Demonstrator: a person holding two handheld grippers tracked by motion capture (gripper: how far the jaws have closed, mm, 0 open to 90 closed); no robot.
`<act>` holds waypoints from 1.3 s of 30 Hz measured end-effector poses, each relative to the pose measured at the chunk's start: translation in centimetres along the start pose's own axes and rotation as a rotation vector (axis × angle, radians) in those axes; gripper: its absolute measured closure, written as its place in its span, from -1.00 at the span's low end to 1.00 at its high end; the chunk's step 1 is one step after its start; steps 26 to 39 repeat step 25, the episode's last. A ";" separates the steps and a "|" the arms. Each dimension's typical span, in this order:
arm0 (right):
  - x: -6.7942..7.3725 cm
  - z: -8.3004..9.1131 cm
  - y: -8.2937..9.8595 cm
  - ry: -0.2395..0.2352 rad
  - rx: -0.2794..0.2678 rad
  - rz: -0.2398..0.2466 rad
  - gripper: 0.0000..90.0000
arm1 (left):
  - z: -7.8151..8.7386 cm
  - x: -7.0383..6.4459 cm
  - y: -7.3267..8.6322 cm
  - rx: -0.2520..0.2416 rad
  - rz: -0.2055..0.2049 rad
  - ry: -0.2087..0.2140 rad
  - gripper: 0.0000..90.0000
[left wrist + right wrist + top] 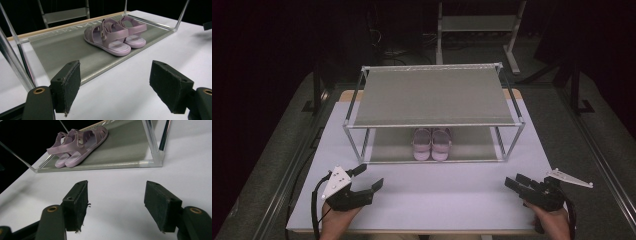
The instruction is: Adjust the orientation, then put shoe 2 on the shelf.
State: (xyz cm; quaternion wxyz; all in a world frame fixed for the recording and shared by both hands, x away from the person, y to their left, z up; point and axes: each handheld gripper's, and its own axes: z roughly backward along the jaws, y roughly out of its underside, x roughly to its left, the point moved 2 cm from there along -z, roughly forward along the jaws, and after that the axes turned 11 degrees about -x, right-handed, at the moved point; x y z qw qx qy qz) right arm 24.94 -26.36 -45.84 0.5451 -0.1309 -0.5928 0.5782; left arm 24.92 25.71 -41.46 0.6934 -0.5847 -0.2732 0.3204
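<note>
On bottom shelf of rack (432, 95), pink sandals (431, 144) sit side by side, mid-front. You've got L hand-held gripper (366, 178) & R hand-held gripper (514, 182) both released, empty, low over bench (437, 195), well apart from sandals.

Two pink sandals (432, 144), one two-shelf rack (432, 95), two tongs (362, 181), one table (437, 200)

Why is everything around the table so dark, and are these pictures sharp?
High view: light falls on the table; surroundings stay black. Left gripper view: sandals crisp, rack sheen mild. Right gripper view: the near jaws look large, the shelf frame tilted.
</note>
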 end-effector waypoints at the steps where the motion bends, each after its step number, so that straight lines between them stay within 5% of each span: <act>1: 0.0 0.0 0.0 -0.001 0.004 0.003 -0.22 | 0.0 0.0 0.0 -0.001 -0.001 0.000 -0.45; 39: 0.0 0.3 0.0 -0.009 -0.011 0.014 -0.23 | 0.4 0.1 0.2 0.014 -0.009 -0.001 -0.45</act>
